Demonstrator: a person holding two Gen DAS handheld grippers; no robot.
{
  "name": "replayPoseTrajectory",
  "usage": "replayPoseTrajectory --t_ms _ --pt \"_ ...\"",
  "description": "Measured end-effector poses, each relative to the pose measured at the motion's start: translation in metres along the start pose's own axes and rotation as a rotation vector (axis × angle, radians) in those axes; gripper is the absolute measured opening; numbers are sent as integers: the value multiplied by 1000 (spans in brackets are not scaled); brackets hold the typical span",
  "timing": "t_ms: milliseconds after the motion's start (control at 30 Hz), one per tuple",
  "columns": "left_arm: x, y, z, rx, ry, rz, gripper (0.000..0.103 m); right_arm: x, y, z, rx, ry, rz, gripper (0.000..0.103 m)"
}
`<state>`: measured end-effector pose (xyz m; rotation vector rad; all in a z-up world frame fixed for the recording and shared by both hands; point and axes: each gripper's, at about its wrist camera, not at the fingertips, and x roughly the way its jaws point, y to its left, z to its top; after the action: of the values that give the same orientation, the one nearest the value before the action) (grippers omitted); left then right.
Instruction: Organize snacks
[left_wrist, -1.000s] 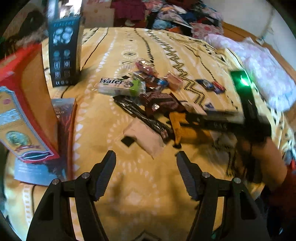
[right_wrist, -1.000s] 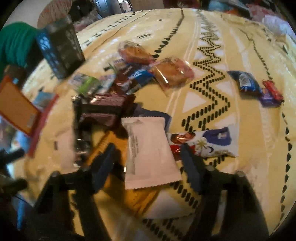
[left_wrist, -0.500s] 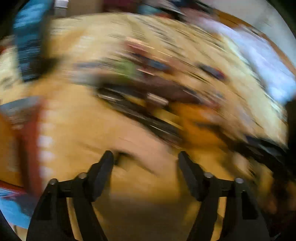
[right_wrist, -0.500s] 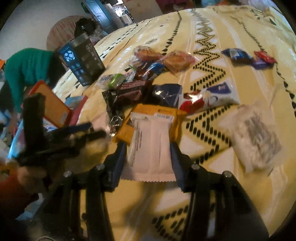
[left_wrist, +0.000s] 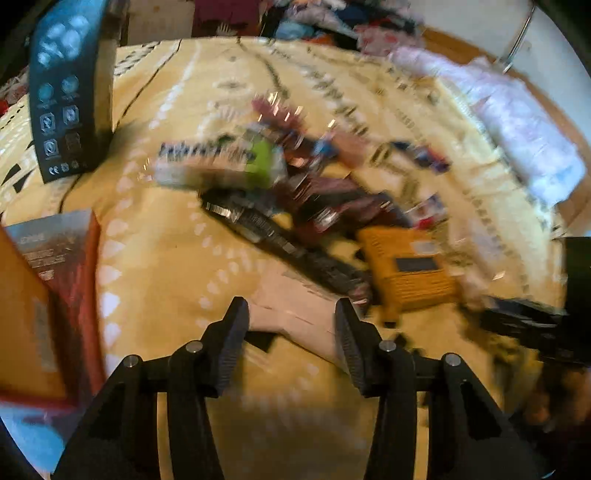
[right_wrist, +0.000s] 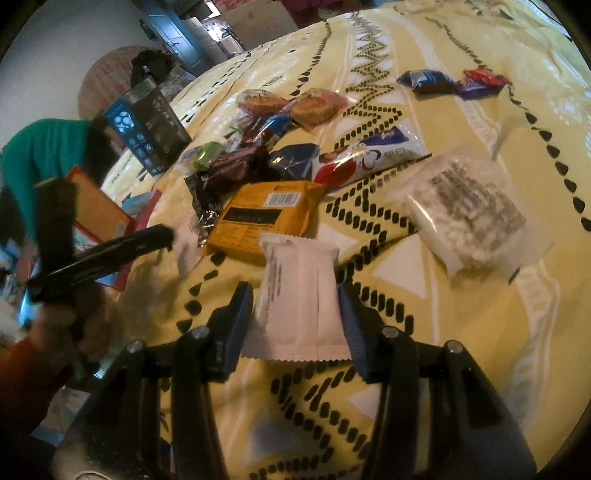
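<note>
Right now the right gripper (right_wrist: 295, 314) has its jaws closed on a white packet (right_wrist: 301, 295), gripped across its width with its long axis running straight away from the jaws toward the far yellow box (right_wrist: 266, 218). Meanwhile, the left gripper (left_wrist: 291, 332) has just been closing its jaws around a pale packet (left_wrist: 295, 306) lying on the bedspread (left_wrist: 166, 258) between them, its long axis slanting from far left to near right; contact is too blurred to tell.

Snack pile (right_wrist: 258, 173) and dark box (right_wrist: 155, 125) crowd left.
</note>
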<state>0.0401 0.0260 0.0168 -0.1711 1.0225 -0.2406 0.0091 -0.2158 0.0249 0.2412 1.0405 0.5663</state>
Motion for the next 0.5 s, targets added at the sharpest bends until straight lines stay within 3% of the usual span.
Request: replayPoseTrajectory --t_ms 67,133,167,267,333,367,400,433,500 --pt "-1 -12 -3 58 24 -44 53 0 0 -2 -5 -2 -13 49" --pt "-12 -33 -13 126 88 -169 54 -2 -1 -2 -5 -1 -19 49" --pt "-23 -50 -23 193 151 -267 50 -3 -4 -3 -4 -3 -25 49" --pt "-49 -69 -39 282 206 -348 46 -6 -13 -4 11 -4 -30 49" --pt "-62 -70 -37 301 156 -312 46 -7 -16 -5 10 0 -22 49" --pt "-69 -70 -33 329 85 -258 49 -7 -16 -5 7 2 -19 49" --pt "-71 -68 -28 352 30 -209 52 -7 -16 -6 4 3 -19 49" --pt "-69 -65 -22 371 -12 -155 62 -6 -15 -6 1 5 -19 49" --pt "-52 -60 -12 396 -20 -86 66 -4 -17 -7 10 6 -13 49"
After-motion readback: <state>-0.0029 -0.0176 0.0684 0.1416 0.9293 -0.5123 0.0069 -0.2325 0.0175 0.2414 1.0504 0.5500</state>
